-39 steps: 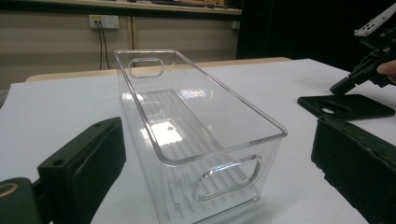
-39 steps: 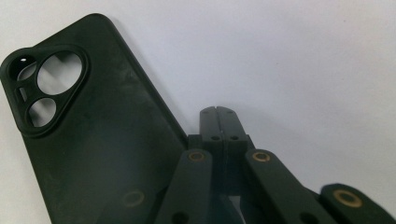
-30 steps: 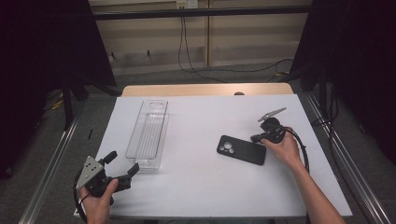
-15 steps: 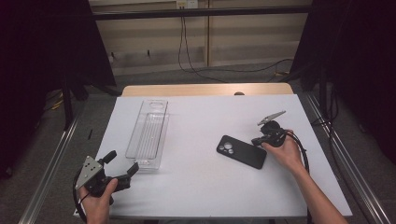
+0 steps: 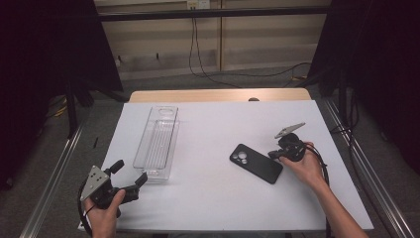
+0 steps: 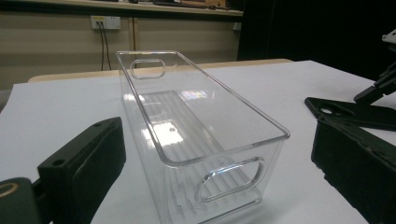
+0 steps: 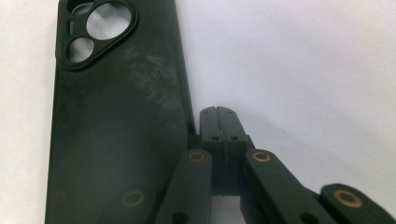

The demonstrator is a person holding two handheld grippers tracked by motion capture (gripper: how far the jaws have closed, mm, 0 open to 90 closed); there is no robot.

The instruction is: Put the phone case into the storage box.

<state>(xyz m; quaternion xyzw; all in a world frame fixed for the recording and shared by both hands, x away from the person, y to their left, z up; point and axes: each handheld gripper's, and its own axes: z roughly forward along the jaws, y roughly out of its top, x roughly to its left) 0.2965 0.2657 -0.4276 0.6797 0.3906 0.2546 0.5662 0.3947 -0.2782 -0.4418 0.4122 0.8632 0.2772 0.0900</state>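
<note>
One phone case (image 5: 256,163) beside the pressed-together right tool (image 5: 275,154), one clear bin (image 5: 157,142) before the spread left tool (image 5: 130,176).

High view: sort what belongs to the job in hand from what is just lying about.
In the job:
- black phone case, with the shut right gripper beside its edge
- clear plastic bin, in front of the open left gripper

Lying about:
- cables on the floor
- wall socket

The phone case (image 7: 116,130) runs off the right gripper view's bottom edge; the left gripper (image 6: 210,186) fingers are cropped there too.
</note>
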